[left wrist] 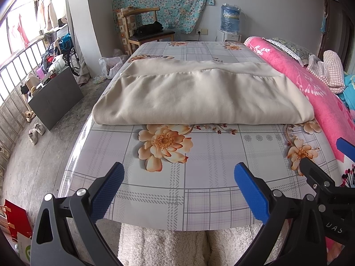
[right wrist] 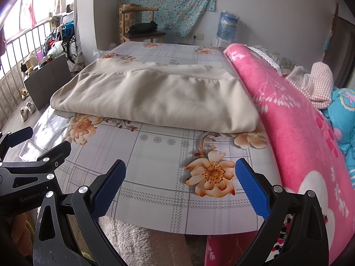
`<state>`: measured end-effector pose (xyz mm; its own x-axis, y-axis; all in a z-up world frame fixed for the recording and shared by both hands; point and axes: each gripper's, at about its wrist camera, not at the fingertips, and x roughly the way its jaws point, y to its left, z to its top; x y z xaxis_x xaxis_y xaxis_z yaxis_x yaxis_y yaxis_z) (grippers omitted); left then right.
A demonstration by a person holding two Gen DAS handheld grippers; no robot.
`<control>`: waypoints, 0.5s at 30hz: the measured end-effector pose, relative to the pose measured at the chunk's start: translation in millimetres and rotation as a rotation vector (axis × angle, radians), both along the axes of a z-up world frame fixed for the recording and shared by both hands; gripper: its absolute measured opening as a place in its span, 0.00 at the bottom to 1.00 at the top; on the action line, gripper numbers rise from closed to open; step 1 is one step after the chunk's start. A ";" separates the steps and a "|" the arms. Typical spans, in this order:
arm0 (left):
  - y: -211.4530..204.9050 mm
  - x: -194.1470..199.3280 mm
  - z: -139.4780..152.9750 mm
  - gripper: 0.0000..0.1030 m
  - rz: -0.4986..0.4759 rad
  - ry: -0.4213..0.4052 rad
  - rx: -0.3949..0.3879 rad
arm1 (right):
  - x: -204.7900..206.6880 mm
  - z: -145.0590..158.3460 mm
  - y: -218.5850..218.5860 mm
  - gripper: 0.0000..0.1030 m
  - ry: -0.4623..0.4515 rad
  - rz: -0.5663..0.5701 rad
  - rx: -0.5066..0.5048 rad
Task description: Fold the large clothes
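A large beige garment point(left wrist: 199, 95) lies folded into a wide rectangle across the middle of the flowered table cover point(left wrist: 199, 177); the right wrist view shows the same garment point(right wrist: 155, 97) with its folded edge toward me. My left gripper point(left wrist: 177, 173) hangs open over the near edge of the table, well short of the garment, with nothing between its blue pads point(left wrist: 108, 190). My right gripper point(right wrist: 179, 175) is open too, beside the left one and just as far from the cloth. The right gripper's tip point(left wrist: 315, 170) shows at the right of the left wrist view.
A pink flowered blanket point(right wrist: 299, 122) runs along the table's right side, with a checked cloth point(right wrist: 315, 82) and blue fabric beyond it. A wooden chair point(left wrist: 148, 31) and a water dispenser point(left wrist: 229, 22) stand at the far wall. A dark box point(left wrist: 55, 97) and shoes point(left wrist: 36, 132) sit on the floor at left.
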<state>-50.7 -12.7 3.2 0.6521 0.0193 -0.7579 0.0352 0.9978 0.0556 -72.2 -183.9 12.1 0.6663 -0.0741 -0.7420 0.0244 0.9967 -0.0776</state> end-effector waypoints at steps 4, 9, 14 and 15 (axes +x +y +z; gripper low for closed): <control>0.4 -0.2 -0.3 0.95 0.001 0.000 0.000 | 0.5 0.2 0.2 0.92 0.000 0.001 0.000; 0.3 -0.1 -0.2 0.95 0.001 0.000 0.000 | 1.0 0.3 0.5 0.92 0.001 0.002 0.000; 1.0 -0.1 -0.5 0.95 0.003 -0.001 0.001 | 0.6 0.1 0.2 0.92 0.001 0.001 0.000; 0.8 0.1 -0.6 0.95 0.003 -0.001 0.001 | 0.4 0.0 0.1 0.92 0.001 0.001 0.000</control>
<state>-50.6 -11.9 2.6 0.6528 0.0219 -0.7572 0.0324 0.9979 0.0568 -71.8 -183.8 12.1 0.6659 -0.0739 -0.7424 0.0235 0.9967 -0.0781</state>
